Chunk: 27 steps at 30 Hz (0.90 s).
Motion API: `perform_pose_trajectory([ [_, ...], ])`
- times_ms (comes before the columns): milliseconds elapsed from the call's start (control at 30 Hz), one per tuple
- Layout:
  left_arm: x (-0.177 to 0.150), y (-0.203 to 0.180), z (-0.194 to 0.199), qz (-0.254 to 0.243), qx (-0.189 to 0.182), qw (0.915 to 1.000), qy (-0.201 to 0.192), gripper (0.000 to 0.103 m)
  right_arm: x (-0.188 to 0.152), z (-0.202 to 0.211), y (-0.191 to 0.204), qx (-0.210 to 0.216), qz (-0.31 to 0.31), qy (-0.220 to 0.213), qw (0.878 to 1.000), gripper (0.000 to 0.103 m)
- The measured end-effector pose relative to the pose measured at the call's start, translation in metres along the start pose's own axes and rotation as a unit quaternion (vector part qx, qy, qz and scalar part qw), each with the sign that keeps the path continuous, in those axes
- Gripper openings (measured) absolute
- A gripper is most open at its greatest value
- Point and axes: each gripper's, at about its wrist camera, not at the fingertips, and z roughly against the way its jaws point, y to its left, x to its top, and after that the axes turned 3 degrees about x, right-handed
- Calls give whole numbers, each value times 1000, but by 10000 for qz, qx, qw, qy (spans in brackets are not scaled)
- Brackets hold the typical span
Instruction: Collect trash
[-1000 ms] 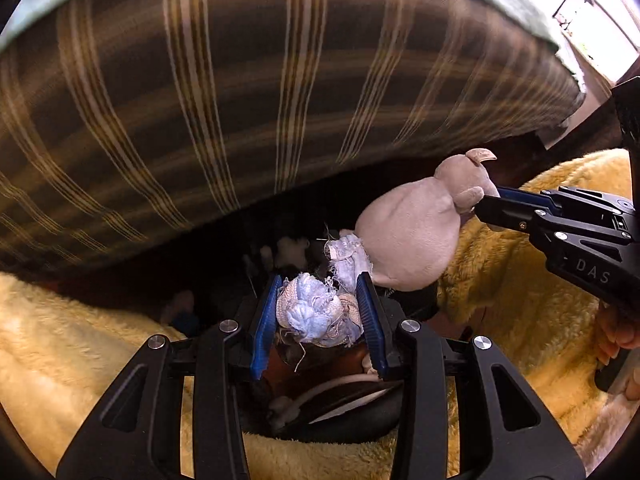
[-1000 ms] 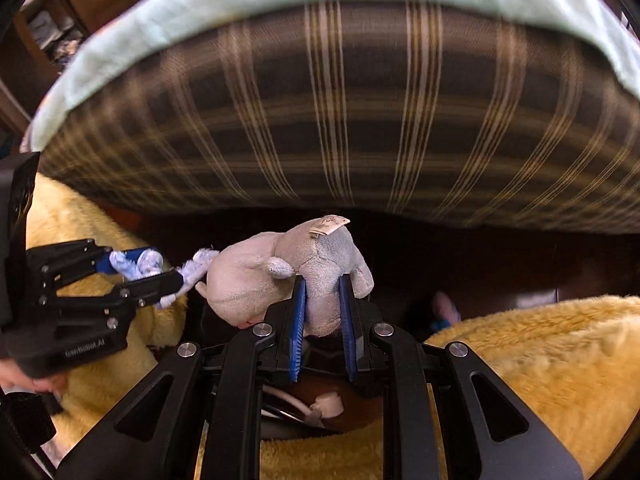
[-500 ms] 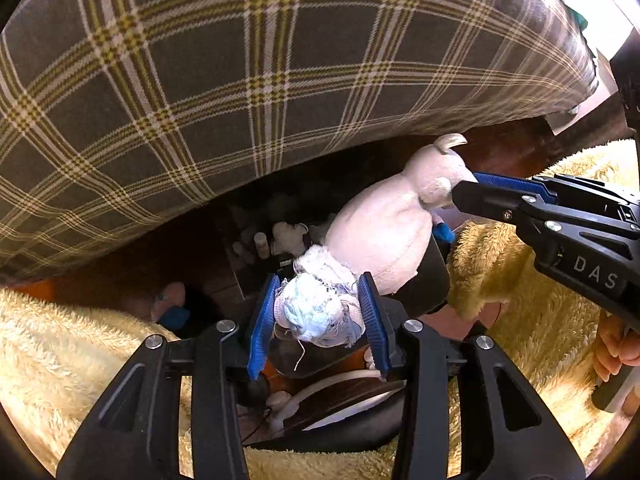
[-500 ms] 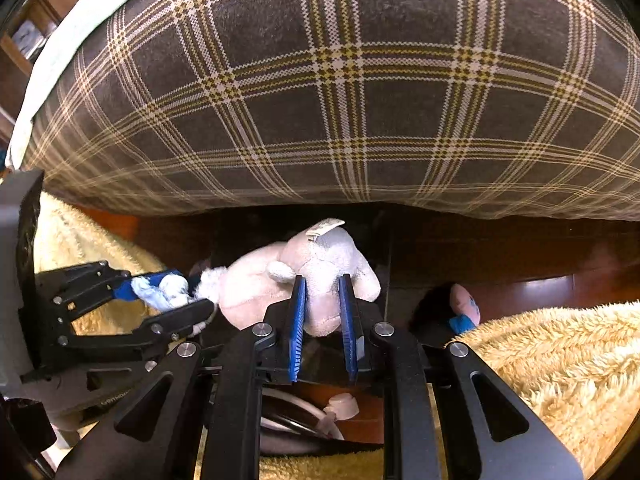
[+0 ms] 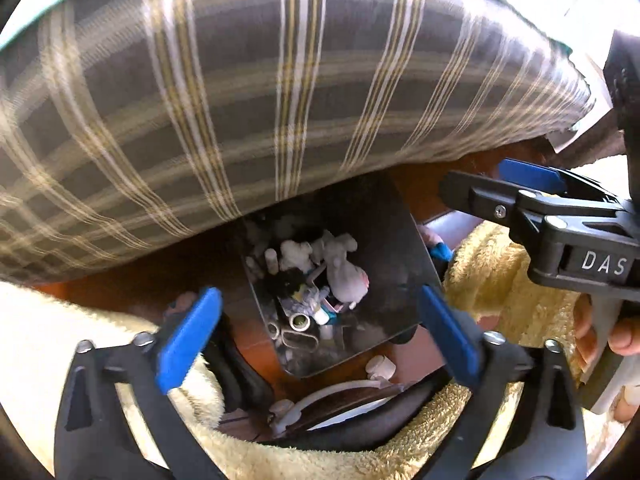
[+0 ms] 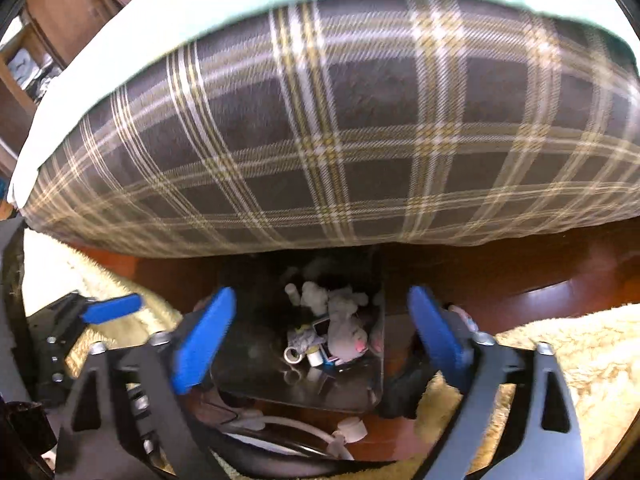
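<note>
Left hand-held gripper (image 5: 320, 336): spread, empty | right hand-held gripper (image 6: 320, 336): spread, empty | plush toy (image 5: 346, 276) lying inside black bin (image 5: 384, 240) among trash, under plaid cushion (image 5: 240, 92).

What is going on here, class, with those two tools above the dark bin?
A person holds a two-finger tool in each hand above a dark bin on the floor beside a plaid cushion. The left tool and the right tool are both open and empty. A grey plush toy and a crumpled bluish-white wad lie inside the bin among other small scraps.
</note>
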Motion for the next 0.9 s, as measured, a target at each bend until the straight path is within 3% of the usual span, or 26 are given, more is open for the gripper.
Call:
perform_pose_trajectory([
  [300, 10, 10, 56, 109, 129, 9983, -566, 95, 21, 68, 12, -262, 185, -821, 9961, 100],
  [533, 40, 8, 134, 36, 415, 9842, -1723, 95, 49, 145, 16, -733, 138, -1841, 9801, 100],
  [733, 68, 1, 216, 2, 719, 9525, -2960, 95, 67, 211, 32, -1081, 417, -2764, 9541, 100],
  [900, 81, -5, 278, 17, 1109, 9114, -3963, 95, 76, 252, 45, -1203, 567, -3479, 9280, 100],
])
